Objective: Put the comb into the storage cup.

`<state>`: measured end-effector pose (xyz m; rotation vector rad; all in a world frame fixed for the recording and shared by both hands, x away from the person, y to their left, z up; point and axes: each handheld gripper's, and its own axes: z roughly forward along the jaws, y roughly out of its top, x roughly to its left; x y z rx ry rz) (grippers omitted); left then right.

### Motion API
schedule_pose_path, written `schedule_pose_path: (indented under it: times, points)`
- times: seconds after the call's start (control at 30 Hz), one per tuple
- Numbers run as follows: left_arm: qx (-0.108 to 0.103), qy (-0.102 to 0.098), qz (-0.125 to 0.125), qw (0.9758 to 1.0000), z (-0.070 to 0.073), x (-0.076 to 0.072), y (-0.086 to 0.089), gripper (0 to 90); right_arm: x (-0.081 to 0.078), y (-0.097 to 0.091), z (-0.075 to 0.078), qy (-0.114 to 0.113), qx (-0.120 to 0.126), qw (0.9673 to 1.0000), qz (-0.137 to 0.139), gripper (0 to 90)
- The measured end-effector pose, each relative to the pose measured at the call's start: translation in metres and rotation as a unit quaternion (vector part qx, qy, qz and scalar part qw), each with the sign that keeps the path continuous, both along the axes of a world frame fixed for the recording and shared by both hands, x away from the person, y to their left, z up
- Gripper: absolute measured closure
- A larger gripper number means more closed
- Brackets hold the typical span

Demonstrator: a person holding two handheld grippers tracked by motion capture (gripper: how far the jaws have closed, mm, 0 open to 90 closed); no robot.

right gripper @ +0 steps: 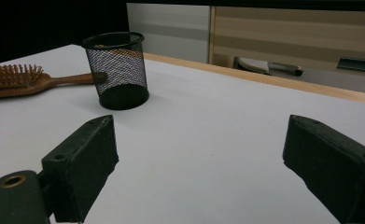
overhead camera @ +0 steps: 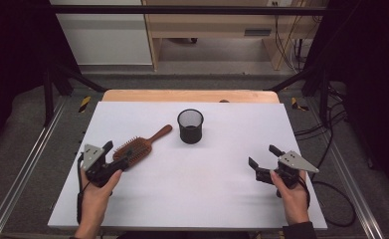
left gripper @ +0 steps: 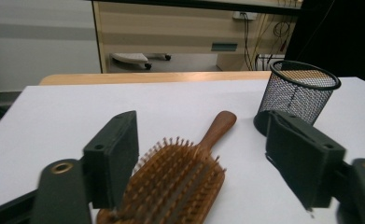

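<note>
Straddling the brush [left gripper: 171,186], your left hand-held gripper [overhead camera: 113,156] stands spread, pads clear of the head lying bristles-up on the tabletop [overhead camera: 192,179]. Rigid, light wood: pinch the head's edges or the handle, not the bristles. Right hand-held gripper [overhead camera: 262,160] spread, empty.

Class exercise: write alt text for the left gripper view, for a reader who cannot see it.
The left tool has its open jaws on either side of a wooden hairbrush lying bristles-up on a white table. A black mesh cup stands upright beyond the brush's handle, to the right.
</note>
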<state>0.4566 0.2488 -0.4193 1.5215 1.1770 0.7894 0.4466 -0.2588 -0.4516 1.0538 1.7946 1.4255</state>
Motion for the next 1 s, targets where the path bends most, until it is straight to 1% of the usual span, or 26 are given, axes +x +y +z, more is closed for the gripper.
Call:
schedule_pose_path:
  times: [0.1,0.17,0.2,0.3,0.33,0.37,0.4,0.43,0.47,0.5,0.57,0.6,0.63,0.67,0.73,0.77,0.8,0.83,0.87,0.9,0.93,0.97,1.0]
  points:
    - [0.014,0.014,-0.008,0.9998,0.003,0.021,-0.015,33.6,-0.001,0.001,0.0,-0.001,-0.002,1.0,0.001,10.0]
    - [0.011,0.023,-0.013,0.9996,0.005,0.034,-0.023,36.8,-0.001,0.001,0.001,-0.001,-0.001,1.0,0.003,10.0]
    - [0.012,0.027,-0.014,0.9995,0.005,0.04,-0.027,37.5,-0.001,0.001,0.001,-0.002,-0.001,1.0,0.004,10.1]
    - [0.029,0.038,-0.017,0.9987,0.007,0.058,-0.039,38.1,-0.002,0.002,0.001,-0.003,0.001,1.0,0.006,10.1]
    - [0.029,0.038,-0.017,0.9987,0.007,0.058,-0.039,38.7,-0.002,0.002,0.002,-0.004,0.002,1.0,0.006,10.2]
    - [0.035,0.045,-0.014,0.9982,0.007,0.069,-0.046,39.1,-0.003,0.002,0.002,-0.005,0.003,1.0,0.008,10.1]
    - [0.037,0.048,-0.013,0.9981,0.007,0.073,-0.047,39.6,-0.003,0.002,0.002,-0.006,0.004,0.9999,0.009,10.2]
    - [0.037,0.048,-0.013,0.9981,0.007,0.073,-0.047,40.5,-0.003,0.002,0.002,-0.006,0.004,0.9999,0.009,10.2]
    - [0.04,0.054,-0.011,0.9977,0.007,0.082,-0.052,40.9,-0.003,0.002,0.002,-0.007,0.003,0.9999,0.011,10.2]
    - [0.04,0.054,-0.011,0.9977,0.007,0.082,-0.052,41.3,-0.003,0.002,0.002,-0.007,0.003,0.9999,0.011,10.2]
    - [0.046,0.061,-0.005,0.9971,0.006,0.09,-0.055,42.5,-0.003,0.003,0.003,-0.008,0.005,0.9998,0.015,10.2]
    - [0.043,0.063,0.005,0.9971,0.005,0.096,-0.057,44.2,-0.003,0.003,0.003,-0.008,0.006,0.9998,0.016,10.2]
    - [0.043,0.063,0.005,0.9971,0.005,0.096,-0.057,46.1,-0.003,0.004,0.003,-0.008,0.006,0.9998,0.017,10.2]
    - [0.028,0.067,0.009,0.9973,0.004,0.101,-0.057,47.5,-0.004,0.004,0.003,-0.008,0.006,0.9998,0.017,10.2]
    - [0.037,0.065,0.017,0.997,0.002,0.105,-0.058,51.7,-0.004,0.004,0.003,-0.008,0.005,0.9998,0.019,10.3]
    - [0.037,0.065,0.017,0.997,0.002,0.105,-0.058,54.5,-0.004,0.004,0.003,-0.008,0.005,0.9998,0.019,10.3]
    - [0.04,0.067,0.02,0.9968,0.001,0.107,-0.057,54.5,-0.004,0.004,0.003,-0.008,0.005,0.9998,0.019,10.2]
    - [0.036,0.075,0.021,0.9963,-0.001,0.11,-0.057,59.3,-0.005,0.004,0.003,-0.008,0.007,0.9998,0.019,10.3]
    - [0.035,0.079,0.02,0.9961,-0.002,0.111,-0.056,62.7,-0.005,0.004,0.003,-0.008,0.007,0.9998,0.019,10.3]
    - [0.038,0.081,0.017,0.9959,-0.003,0.112,-0.056,66.6,-0.005,0.004,0.004,-0.009,0.007,0.9998,0.019,10.4]
    - [0.04,0.083,0.011,0.9957,-0.004,0.112,-0.056,73.3,-0.005,0.004,0.004,-0.01,0.008,0.9998,0.018,10.4]
    - [0.04,0.083,0.011,0.9957,-0.004,0.112,-0.056,79.0,-0.005,0.004,0.004,-0.01,0.008,0.9998,0.018,10.4]
    - [0.048,0.086,0.01,0.9951,-0.004,0.112,-0.057,84.4,-0.005,0.003,0.004,-0.01,0.008,0.9998,0.016,10.4]
